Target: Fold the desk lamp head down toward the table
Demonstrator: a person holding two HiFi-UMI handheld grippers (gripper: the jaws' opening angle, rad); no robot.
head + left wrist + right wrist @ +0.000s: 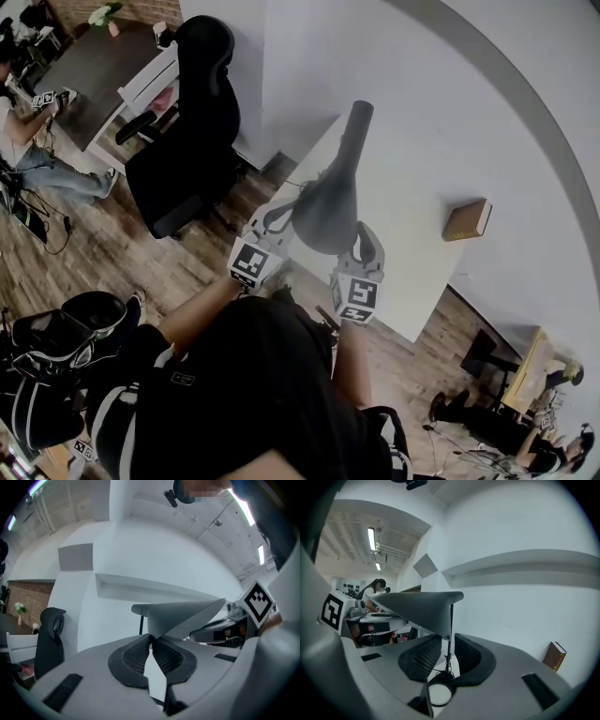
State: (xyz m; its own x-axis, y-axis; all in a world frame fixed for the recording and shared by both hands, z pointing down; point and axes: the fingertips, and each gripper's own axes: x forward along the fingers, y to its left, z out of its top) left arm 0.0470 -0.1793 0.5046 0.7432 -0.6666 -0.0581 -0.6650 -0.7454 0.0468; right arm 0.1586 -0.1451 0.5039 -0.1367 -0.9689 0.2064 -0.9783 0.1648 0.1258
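The desk lamp's dark grey cone-shaped head (326, 208) hangs over the white table (412, 187), with its neck (356, 122) running away from me. My left gripper (284, 218) is at the head's left rim, and in the left gripper view it is shut (151, 641) on that thin rim (183, 616). At the right rim, my right gripper (364, 236) stands open (447, 644); the rim's edge (440, 627) sits between the pads without being pressed. The thin stem (450, 625) and round base (439, 694) show through the gap.
A brown book (466, 220) lies on the table to the right, also in the right gripper view (555, 656). A black office chair (192, 122) stands left of the table. A seated person (37, 150) and bags (56, 356) are at the far left.
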